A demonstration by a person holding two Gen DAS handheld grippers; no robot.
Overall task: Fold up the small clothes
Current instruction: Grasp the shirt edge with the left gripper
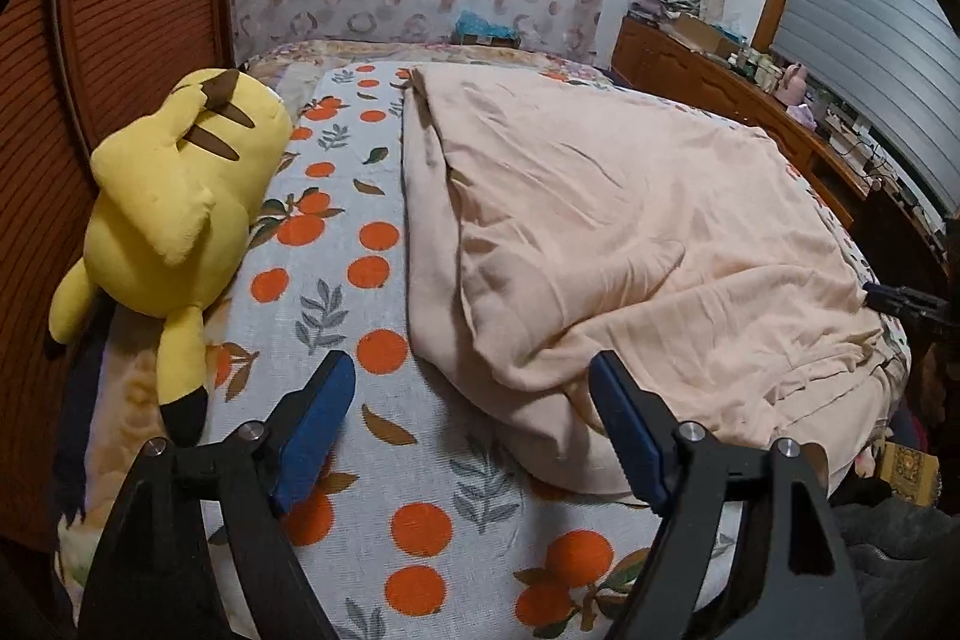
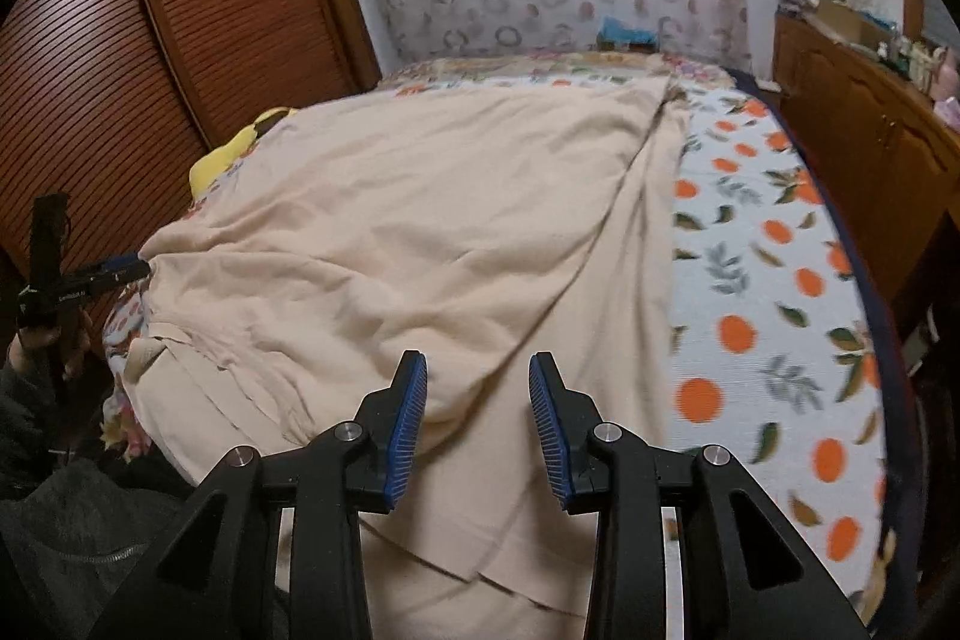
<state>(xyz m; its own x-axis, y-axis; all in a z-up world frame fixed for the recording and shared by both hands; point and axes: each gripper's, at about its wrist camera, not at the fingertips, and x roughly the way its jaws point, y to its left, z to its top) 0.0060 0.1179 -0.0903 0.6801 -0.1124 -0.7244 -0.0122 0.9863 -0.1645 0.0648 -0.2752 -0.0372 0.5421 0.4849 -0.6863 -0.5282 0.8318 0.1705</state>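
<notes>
Although the peach garment [image 1: 630, 232] is spread over the bed [image 1: 372, 466], only loose folds are seen; the left gripper [image 1: 474, 436] and right gripper [image 2: 478, 424] are held spread, nothing pinched.

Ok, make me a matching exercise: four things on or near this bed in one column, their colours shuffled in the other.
1. plush toy
2. garment
3. bedsheet
4. closet door

a. reddish-brown wood
b. pale peach
c. yellow
d. white with orange fruit print

Pairs: 1-c, 2-b, 3-d, 4-a
</notes>
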